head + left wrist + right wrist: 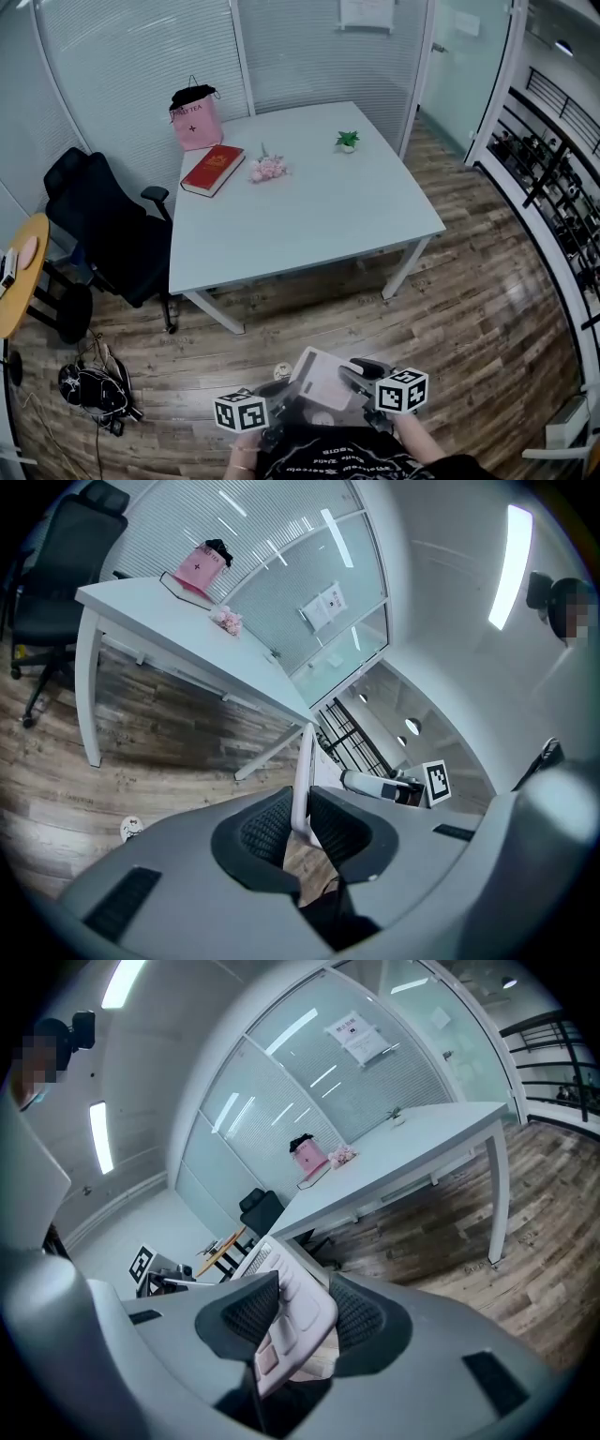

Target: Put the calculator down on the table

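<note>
I hold a pale pink calculator (322,378) between both grippers, low at the bottom of the head view, over the wooden floor and well short of the white table (309,211). My left gripper (291,392) is shut on its left edge; in the left gripper view the calculator (302,771) stands edge-on between the ribbed pads (262,832). My right gripper (356,375) is shut on its right side, and in the right gripper view its keys (292,1307) face up between the pads (356,1316). The table (412,1143) lies ahead.
On the table's far side are a pink bag (195,117), a red book (213,170), pink flowers (267,169) and a small green plant (348,141). A black office chair (103,230) stands left of it. Cables (94,389) lie on the floor; a railing (553,178) runs along the right.
</note>
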A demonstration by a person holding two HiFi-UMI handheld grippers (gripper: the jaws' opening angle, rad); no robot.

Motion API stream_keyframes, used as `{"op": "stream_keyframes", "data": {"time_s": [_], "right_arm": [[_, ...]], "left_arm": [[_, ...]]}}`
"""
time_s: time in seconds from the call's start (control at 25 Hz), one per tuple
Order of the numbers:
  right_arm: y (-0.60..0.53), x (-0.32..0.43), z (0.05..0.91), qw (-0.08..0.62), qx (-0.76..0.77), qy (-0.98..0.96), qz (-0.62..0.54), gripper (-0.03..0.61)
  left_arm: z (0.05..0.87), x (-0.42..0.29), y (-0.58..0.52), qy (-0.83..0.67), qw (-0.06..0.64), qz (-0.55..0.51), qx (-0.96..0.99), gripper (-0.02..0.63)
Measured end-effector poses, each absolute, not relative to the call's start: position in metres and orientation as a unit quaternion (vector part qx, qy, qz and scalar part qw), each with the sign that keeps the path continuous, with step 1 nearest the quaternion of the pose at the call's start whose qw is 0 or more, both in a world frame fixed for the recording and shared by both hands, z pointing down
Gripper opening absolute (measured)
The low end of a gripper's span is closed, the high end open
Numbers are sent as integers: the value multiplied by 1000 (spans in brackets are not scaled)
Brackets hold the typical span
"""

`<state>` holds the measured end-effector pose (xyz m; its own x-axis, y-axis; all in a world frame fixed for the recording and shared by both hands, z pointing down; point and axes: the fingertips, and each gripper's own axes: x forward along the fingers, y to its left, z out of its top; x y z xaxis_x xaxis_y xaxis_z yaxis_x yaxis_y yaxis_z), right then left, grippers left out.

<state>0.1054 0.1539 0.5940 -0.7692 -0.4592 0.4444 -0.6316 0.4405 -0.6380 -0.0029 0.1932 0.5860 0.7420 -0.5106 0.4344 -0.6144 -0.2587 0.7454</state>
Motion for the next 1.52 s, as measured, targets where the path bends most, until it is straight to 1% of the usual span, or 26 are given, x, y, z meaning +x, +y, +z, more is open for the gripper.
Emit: {"op": "stream_keyframes", "data": {"time_s": [0.36,0.8,1.16,1.52], "right_arm": [[72,70,602,96,350,-818,447,176],[-29,24,590,82,396,-805,433,178],[-73,-6,596,66,420,-792,438,179],[-102,-10,590,71,427,-793,429,181]], "left_arm": [[589,-42,102,-334,493,79,799,67],[581,-90,-9,-302,477,94,820,67],[585,-121,-61,-285,471,119,826,69],[580,-124,-90,-285,469,121,827,71]]}}
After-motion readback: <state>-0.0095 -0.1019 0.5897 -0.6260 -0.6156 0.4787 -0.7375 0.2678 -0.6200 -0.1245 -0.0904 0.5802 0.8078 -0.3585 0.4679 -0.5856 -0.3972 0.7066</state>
